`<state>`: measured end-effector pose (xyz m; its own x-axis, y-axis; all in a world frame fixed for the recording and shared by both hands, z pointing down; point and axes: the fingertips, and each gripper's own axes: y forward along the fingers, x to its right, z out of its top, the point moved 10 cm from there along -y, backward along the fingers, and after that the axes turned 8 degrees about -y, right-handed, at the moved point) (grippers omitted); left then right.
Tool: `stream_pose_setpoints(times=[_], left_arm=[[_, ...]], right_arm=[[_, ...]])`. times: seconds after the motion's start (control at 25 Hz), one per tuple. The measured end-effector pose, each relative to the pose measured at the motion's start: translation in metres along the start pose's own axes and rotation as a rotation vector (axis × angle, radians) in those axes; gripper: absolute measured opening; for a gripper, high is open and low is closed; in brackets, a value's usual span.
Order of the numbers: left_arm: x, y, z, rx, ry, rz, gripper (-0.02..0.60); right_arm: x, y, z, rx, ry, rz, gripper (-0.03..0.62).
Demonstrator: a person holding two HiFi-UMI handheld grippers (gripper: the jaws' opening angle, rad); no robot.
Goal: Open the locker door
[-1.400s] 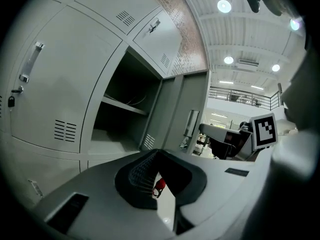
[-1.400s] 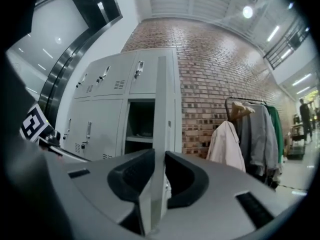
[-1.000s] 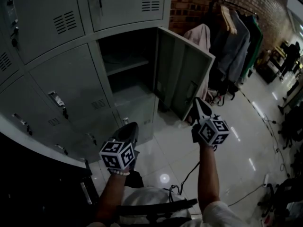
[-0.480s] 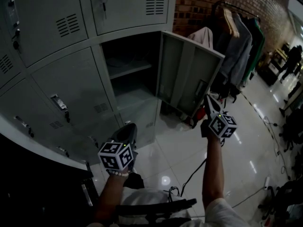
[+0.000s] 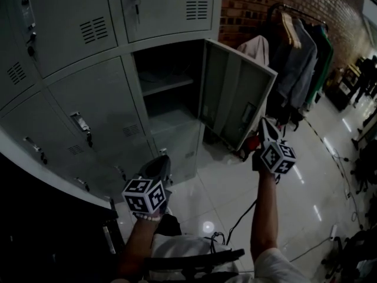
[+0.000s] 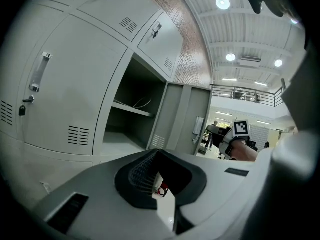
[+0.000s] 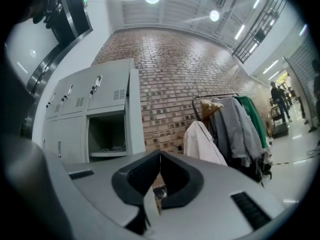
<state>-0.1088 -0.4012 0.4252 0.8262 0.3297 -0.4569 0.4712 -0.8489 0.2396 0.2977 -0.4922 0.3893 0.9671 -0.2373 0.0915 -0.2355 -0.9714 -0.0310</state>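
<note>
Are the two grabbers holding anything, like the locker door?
Nothing is held. The left gripper and right gripper both have jaws shut on nothing; the open locker door is in neither.

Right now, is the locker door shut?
No, the locker door stands swung wide open, showing the shelf inside.

Reference: the open compartment (image 5: 168,108).
- 1 shelf (image 5: 168,85) sits inside it, in the upper half.
- The locker door (image 5: 238,102) hangs on its right side, swung outward.
- Closed lockers (image 5: 88,108) adjoin it on the left, above and below.
- The brick wall (image 5: 247,5) stands to its right, and the clothes rack (image 5: 297,46) further right.
- The left gripper (image 5: 160,160) is in front of it and lower.
- The right gripper (image 5: 263,124) is to its right, near the door's free edge.
</note>
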Motion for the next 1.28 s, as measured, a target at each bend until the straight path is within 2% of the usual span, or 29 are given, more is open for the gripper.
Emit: stream_pose_setpoints(times=[0.24, 0.36, 0.52, 0.72, 0.84, 1.08, 1.28], left_arm=[[0.013, -0.026, -0.012, 0.017, -0.009, 0.042, -0.003], [0.017, -0.050, -0.025, 0.024, -0.026, 0.061, -0.003], [0.012, -0.076, -0.034, 0.048, -0.043, 0.065, -0.003], [0.005, -0.119, -0.041, 0.061, -0.050, 0.083, -0.002], [0.004, -0.156, -0.052, 0.049, -0.034, 0.073, -0.002], [0.001, -0.254, -0.082, 0.053, -0.056, 0.055, -0.002], [0.007, -0.329, -0.109, 0.067, -0.057, 0.020, -0.002]], right_arm=[[-0.032, -0.048, 0.033, 0.085, -0.123, 0.001, 0.009], [-0.056, -0.069, 0.031, 0.093, -0.163, 0.057, 0.009], [-0.093, -0.082, 0.009, 0.033, -0.056, 0.191, 0.002], [-0.140, -0.104, -0.032, -0.093, 0.032, 0.267, 0.003], [-0.174, -0.136, -0.045, -0.145, 0.043, 0.301, 0.003], [-0.260, -0.219, -0.057, -0.186, 0.042, 0.373, 0.003], [-0.325, -0.306, -0.057, -0.197, 0.026, 0.386, 0.003]])
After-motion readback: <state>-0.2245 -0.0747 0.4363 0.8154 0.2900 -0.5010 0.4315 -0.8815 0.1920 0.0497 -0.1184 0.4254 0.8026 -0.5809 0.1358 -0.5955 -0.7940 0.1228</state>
